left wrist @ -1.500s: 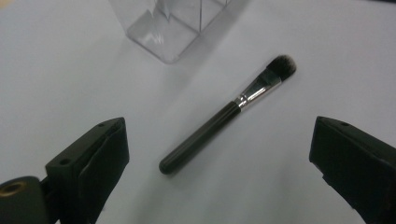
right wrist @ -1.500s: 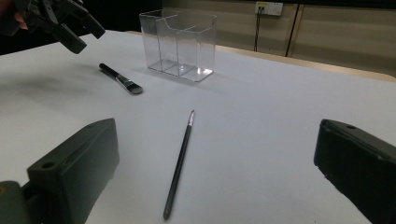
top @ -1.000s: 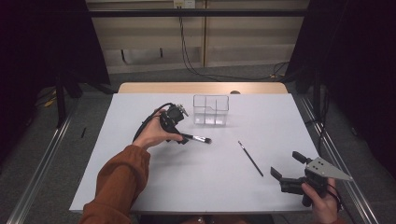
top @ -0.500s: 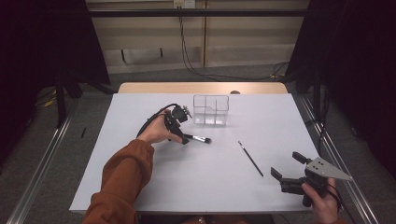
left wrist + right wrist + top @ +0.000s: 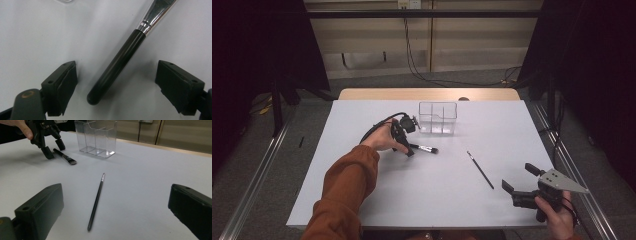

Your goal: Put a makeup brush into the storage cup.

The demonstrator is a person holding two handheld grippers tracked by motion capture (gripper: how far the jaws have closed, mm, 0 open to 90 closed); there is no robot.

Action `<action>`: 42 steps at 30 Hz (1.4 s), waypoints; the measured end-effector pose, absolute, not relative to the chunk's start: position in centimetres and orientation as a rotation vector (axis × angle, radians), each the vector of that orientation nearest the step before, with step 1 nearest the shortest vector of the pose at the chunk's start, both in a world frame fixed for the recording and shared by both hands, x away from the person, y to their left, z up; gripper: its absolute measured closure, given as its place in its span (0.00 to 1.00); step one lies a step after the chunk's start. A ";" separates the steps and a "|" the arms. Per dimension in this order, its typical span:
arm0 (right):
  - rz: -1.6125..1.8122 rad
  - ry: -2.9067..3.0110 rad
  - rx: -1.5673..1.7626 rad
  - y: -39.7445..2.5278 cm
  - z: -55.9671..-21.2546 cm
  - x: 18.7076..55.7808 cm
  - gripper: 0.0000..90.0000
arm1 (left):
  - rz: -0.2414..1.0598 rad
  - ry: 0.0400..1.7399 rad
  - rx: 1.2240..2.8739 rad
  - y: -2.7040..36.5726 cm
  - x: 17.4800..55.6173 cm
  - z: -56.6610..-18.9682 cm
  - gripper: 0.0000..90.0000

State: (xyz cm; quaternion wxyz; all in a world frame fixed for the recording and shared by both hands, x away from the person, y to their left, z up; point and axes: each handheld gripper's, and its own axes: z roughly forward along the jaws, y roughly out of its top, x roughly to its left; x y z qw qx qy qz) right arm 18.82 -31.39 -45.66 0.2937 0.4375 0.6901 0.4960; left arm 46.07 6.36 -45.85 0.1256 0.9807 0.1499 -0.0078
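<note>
Lying between the left gripper's [image 5: 117, 82] wide-open jaws, the brush handle [image 5: 117, 67] touches neither.

My table [image 5: 362, 200] has a white top w/ a strip of bare wood showing along its far edge. On it, near the far middle, stands a clear plastic organizer [image 5: 438, 118] w/ compartments, upright; just in front & to its left lies a short makeup brush [image 5: 424, 148] w/ black handle & silver ferrule, flat on the white, bristle end pointing right. Well apart from that, toward my right side, a thin dark liner brush [image 5: 480, 169] lies flat on a diagonal, far end nearer the organizer, near end toward the front-right corner.
</note>
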 end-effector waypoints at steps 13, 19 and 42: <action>1.307 1.853 1.172 -31.3 -45.8 18.8 0.00 | -0.018 0.450 2.876 6.4 46.1 -45.2 0.57; 1.299 1.856 1.177 -31.2 -45.8 18.8 0.00 | -0.031 0.445 2.889 6.3 46.2 -45.0 0.71; 1.287 1.876 1.187 -31.2 -46.0 18.9 0.00 | -0.071 0.392 2.900 6.2 46.3 -44.9 0.89</action>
